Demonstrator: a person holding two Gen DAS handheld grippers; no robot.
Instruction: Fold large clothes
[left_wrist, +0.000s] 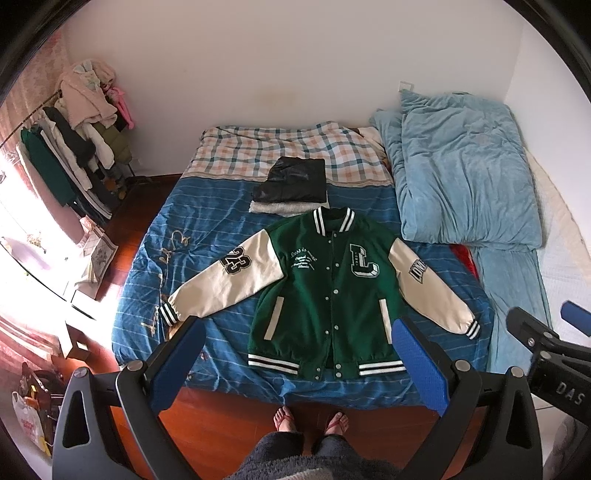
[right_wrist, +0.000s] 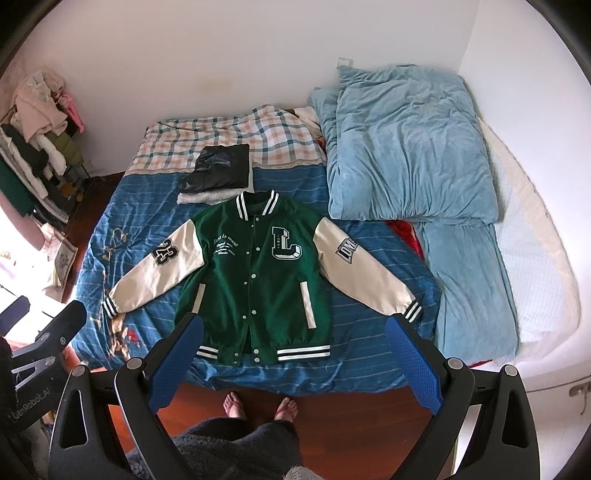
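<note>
A green varsity jacket (left_wrist: 328, 291) with cream sleeves lies flat, front up and buttoned, on the blue striped bedspread (left_wrist: 221, 229); both sleeves are spread outward. It also shows in the right wrist view (right_wrist: 255, 280). My left gripper (left_wrist: 299, 328) is open and empty, held high above the jacket's hem at the bed's foot. My right gripper (right_wrist: 293, 325) is open and empty, likewise above the hem. The right gripper also shows at the right edge of the left wrist view (left_wrist: 546, 332).
A folded black garment (left_wrist: 291, 181) on a grey one lies beyond the collar. A light blue duvet (left_wrist: 458, 177) fills the bed's right side. A clothes rack (left_wrist: 74, 147) stands at left. The person's feet (left_wrist: 310, 421) stand on the wooden floor.
</note>
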